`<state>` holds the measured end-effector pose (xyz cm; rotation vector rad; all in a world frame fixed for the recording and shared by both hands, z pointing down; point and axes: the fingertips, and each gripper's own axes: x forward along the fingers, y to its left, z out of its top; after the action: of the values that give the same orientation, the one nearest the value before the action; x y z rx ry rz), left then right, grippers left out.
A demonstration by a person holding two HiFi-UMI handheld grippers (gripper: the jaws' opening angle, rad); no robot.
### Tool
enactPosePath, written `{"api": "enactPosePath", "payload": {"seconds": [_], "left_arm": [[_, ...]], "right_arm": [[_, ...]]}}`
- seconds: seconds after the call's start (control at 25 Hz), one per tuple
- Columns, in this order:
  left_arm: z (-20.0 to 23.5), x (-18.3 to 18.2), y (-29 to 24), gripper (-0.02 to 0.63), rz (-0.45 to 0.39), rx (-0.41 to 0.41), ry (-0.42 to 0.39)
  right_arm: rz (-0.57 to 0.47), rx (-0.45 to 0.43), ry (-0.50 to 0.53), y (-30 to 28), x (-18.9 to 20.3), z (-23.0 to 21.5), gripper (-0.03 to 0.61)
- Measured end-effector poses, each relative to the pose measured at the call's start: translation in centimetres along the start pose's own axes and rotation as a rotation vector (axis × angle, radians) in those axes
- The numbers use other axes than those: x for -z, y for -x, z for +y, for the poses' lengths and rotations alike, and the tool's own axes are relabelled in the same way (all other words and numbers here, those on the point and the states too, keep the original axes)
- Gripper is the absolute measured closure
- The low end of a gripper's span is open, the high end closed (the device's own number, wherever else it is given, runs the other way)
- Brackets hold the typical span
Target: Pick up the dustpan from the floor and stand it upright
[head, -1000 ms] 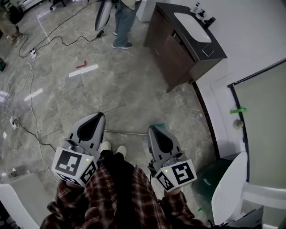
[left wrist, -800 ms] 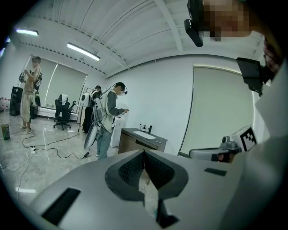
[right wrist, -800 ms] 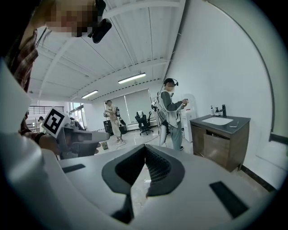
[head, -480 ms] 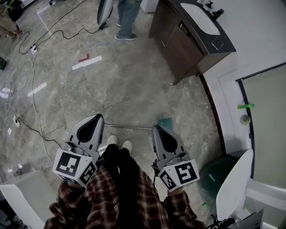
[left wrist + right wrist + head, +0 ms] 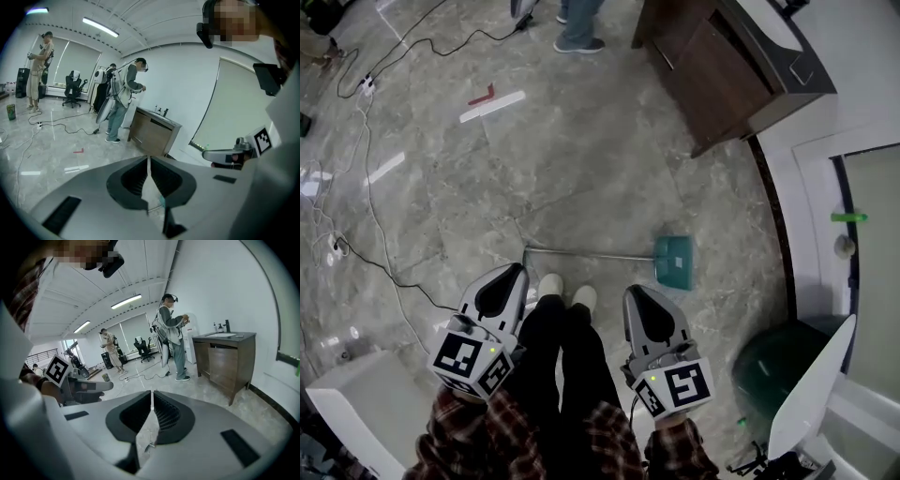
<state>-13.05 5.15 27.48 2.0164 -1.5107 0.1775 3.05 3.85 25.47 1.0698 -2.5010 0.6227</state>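
Only overhead, dustpan (image 5: 674,262) lying whole, left tool (image 5: 148,160) jaws together

Overhead downward; two low, forward-facing.

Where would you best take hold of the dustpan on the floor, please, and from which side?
Probably the thin handle, taken from above with the jaws across it. The dustpan lies flat, its handle stretching left along the floor, and its wide end looks too broad to pinch. The left gripper and right gripper are shut, so one must open first.
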Motion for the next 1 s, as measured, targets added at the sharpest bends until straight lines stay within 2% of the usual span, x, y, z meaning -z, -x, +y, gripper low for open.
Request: {"api": "enactPosePath", "payload": {"seconds": [0.4,0.56,0.84,1.0], "left_arm": [[11.3,15.4,-6.6,0.6,0.168,-0.13,0.001],[15.0,21.4,-9.9,0.526,0.203,-0.16,0.042],[20.4,31.8,-15.8,0.498,0.273,-0.243,0.035],[23.5,38.6,-18.8,0.48,0.34,-0.299,0.042]], "right_arm": [[0.075,-0.013,-0.041,-7.9,12.3,-0.2,0.566],[0.085,-0.022,-0.036,-10.6,15.9,-0.8,0.566],[0.092,0.042,0.02,-16.9,22.3,-5.6,0.566],[0.099,0.033,0.046,-21.6,26.5,-7.9,0.566]]}}
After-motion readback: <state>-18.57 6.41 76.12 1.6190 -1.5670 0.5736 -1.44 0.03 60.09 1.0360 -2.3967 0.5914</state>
